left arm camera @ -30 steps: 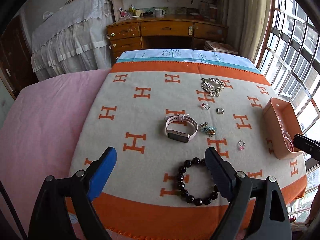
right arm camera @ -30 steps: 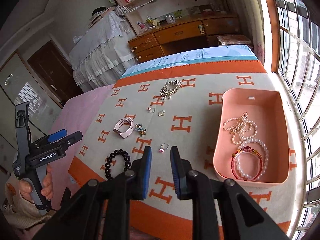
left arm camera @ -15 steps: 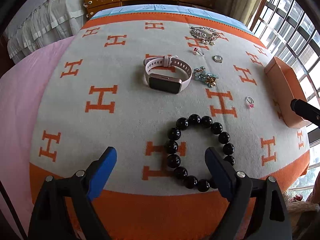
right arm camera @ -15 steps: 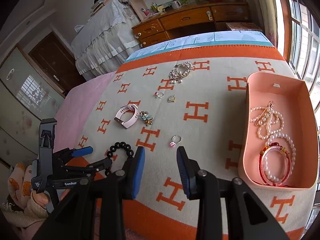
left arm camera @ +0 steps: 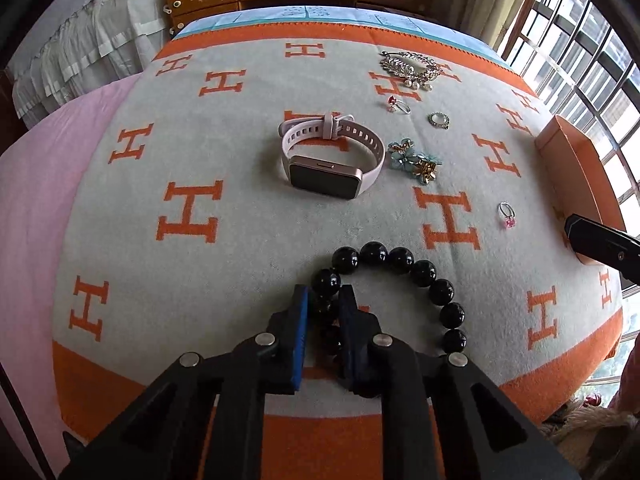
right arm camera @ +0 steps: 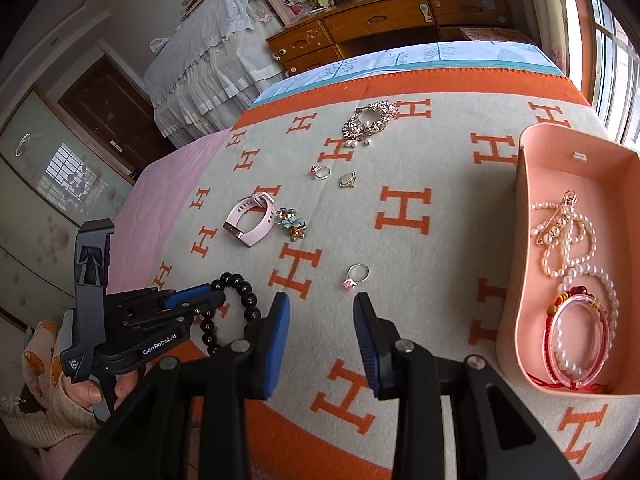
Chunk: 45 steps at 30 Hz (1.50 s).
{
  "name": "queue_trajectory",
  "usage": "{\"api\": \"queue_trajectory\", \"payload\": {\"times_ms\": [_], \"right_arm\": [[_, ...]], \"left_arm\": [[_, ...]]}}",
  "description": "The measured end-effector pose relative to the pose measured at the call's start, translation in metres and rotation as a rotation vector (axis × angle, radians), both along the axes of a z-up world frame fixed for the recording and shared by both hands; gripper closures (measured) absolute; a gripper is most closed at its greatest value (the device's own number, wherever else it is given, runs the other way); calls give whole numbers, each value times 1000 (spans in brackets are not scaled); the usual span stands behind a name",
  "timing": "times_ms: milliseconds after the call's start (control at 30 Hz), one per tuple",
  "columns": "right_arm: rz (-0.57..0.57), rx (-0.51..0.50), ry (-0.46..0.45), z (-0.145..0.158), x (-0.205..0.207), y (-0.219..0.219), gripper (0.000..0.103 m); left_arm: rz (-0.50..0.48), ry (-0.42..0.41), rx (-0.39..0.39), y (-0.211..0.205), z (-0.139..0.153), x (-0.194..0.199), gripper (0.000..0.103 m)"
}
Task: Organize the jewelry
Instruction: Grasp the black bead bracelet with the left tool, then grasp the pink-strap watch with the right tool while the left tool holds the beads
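Two tools work above the woven blanket (left arm camera: 248, 240): left tool (left arm camera: 323, 304), just narrowed, pinches the glossy black bead bracelet (left arm camera: 412, 270) near the blanket's orange border; right tool (right arm camera: 322, 320) gapes narrowly, ring (right arm camera: 356, 274) just ahead.

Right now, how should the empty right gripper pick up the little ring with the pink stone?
Grip the pink-stone ring by its thin silver band, coming down from above. It lies flat on the blanket, just ahead of the right gripper, whose jaws stand open. The band's sides are bare, and the stone sticks out toward the gripper, so close across the hoop.
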State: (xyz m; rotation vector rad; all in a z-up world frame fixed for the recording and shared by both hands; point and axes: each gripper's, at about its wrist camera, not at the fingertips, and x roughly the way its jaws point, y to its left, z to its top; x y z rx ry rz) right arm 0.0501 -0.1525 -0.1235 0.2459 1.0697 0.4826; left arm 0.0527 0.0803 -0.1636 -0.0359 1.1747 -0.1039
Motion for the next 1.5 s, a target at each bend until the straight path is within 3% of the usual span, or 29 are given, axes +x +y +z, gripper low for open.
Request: {"api": "queue_trajectory", "payload": {"times_ms": [367,467,700,933,1100,1200,1267,1500], "right_arm": [[157,-77,-59,15,40,61,70],[222,-150,-81,14,60,92,70],[362,-296,-76,-4,102,145,70],[472,-435,-70,-27,108,174,70],[500,-479,-98,-34,105,183,71],[500,-483,-100,-34,101,184,91],[486,-472,-98,-32,102,183,95],[365,-387,-123,-4,96,152,97]], "left_arm": [[89,-86,-69,24,14,1,90],[107,-105,-84,32,18,0,90],[132,-144,-105,46,24,-2,90],[139,-154,-129,52,22,-1,90],[130,-167,-139,51,22,-2,90],[121,-180,-143,50,25,-3,90],[116,-190,-146,48,27,-4,90],[92,-229,-147,41,39,-10,90]]}}
